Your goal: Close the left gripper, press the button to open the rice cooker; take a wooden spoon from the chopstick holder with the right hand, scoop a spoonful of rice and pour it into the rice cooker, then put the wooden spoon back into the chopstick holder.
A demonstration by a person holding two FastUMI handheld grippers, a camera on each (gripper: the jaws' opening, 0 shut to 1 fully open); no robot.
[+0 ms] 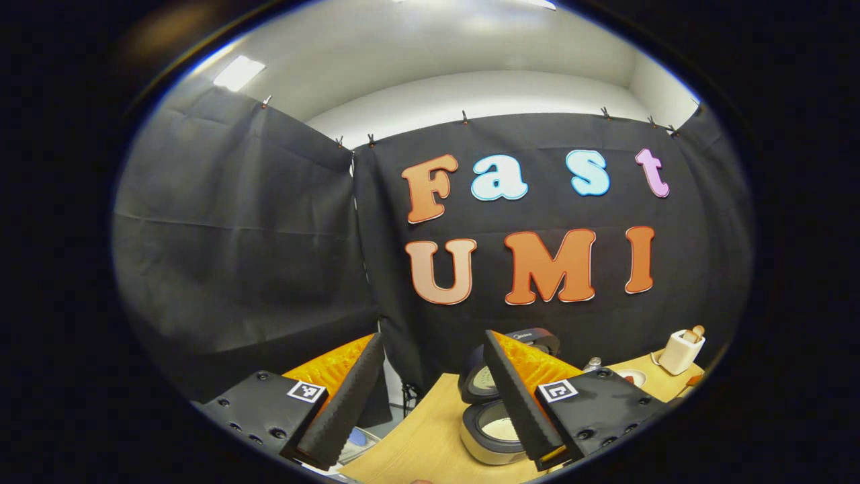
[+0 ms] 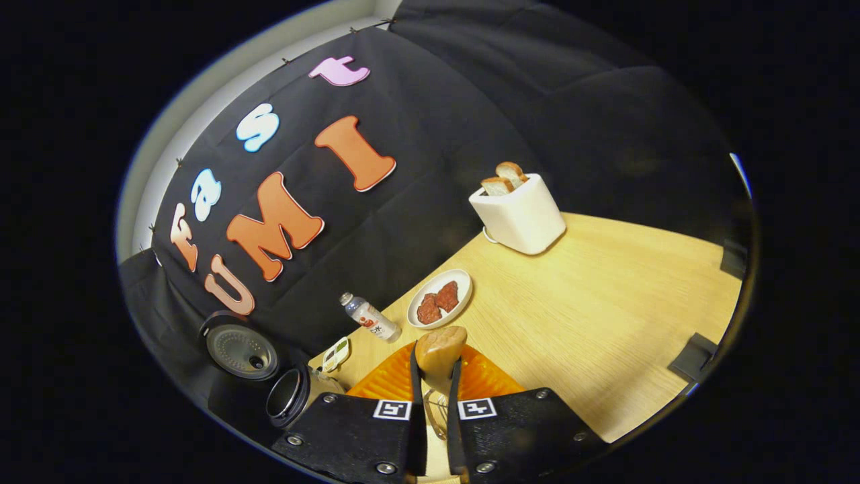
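Observation:
The rice cooker (image 1: 485, 447) stands open at the table's left end, its lid (image 1: 478, 382) raised behind it and a pale inside showing. My left gripper (image 1: 432, 336) hangs open above and in front of it, holding nothing. In the right gripper view the cooker's pot (image 2: 290, 396) and raised lid (image 2: 240, 349) lie at the lower left. My right gripper (image 2: 435, 371) is shut on the wooden spoon (image 2: 438, 349), whose rounded bowl sticks up past the fingertips. Whether the spoon carries rice is not visible. A bit of wire shows low between the fingers.
A white toaster (image 2: 521, 214) with two bread slices stands at the back of the wooden table (image 2: 605, 316). A white plate (image 2: 463, 286) with red food, a small bottle (image 2: 369, 317) and a small flat card (image 2: 336, 354) lie along the black cloth wall.

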